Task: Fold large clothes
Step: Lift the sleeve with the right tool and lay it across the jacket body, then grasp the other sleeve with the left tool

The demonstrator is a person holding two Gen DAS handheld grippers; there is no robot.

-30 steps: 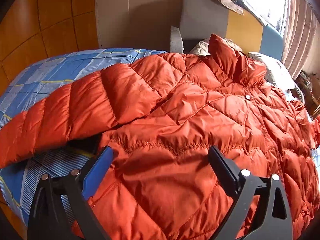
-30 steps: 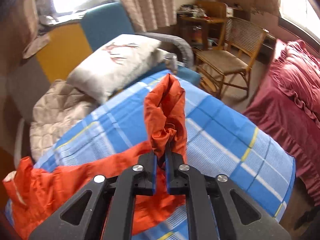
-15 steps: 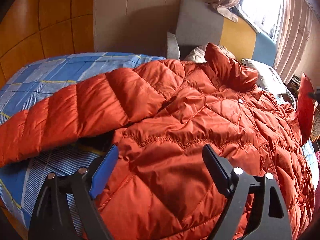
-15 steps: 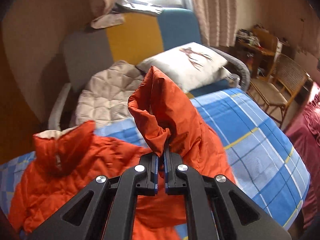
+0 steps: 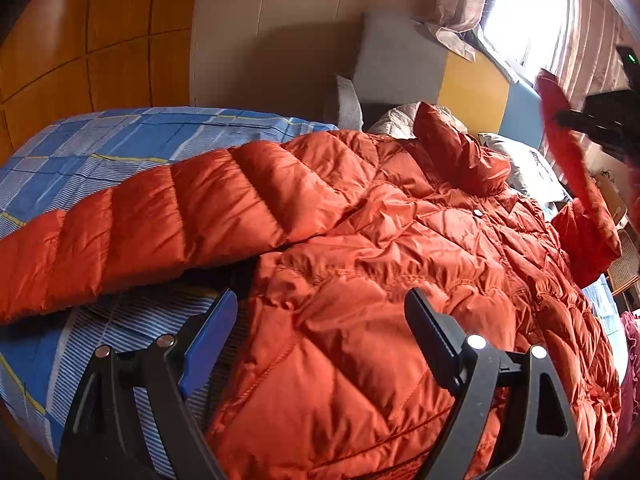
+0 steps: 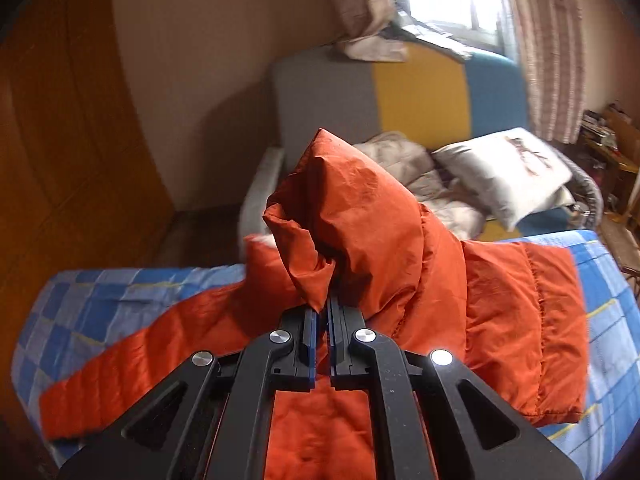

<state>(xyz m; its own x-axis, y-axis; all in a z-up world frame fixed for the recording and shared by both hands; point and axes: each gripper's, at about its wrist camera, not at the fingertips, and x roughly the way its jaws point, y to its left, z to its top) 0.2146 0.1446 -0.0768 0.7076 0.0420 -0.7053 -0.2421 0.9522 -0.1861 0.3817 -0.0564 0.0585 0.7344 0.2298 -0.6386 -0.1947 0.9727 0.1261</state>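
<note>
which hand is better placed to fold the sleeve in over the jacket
Right, probably: the right gripper is already shut on the lifted sleeve. The left gripper hangs open, empty, over the jacket body.

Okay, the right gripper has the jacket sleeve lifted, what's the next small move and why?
Probably carry the sleeve across and lay it on the jacket front: the right gripper is shut on its cuff, held above the bed, while the left gripper hovers open.
</note>
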